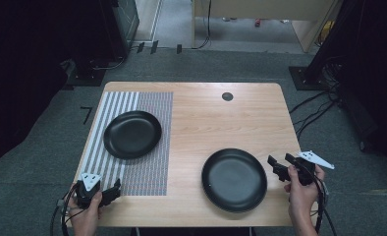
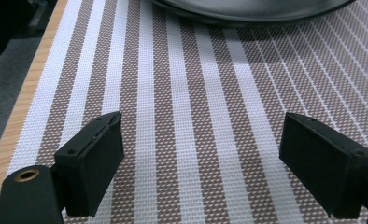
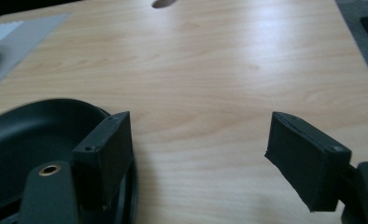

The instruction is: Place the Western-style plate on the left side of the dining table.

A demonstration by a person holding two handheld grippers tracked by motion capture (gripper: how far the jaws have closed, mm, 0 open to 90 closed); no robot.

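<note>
Glossy plates, woven mat

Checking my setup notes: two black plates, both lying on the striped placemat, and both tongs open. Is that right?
Not quite. One black plate lies on the striped placemat; the other plate sits on the bare wooden table, as the high view shows. The left tongs and right tongs are open.
</note>
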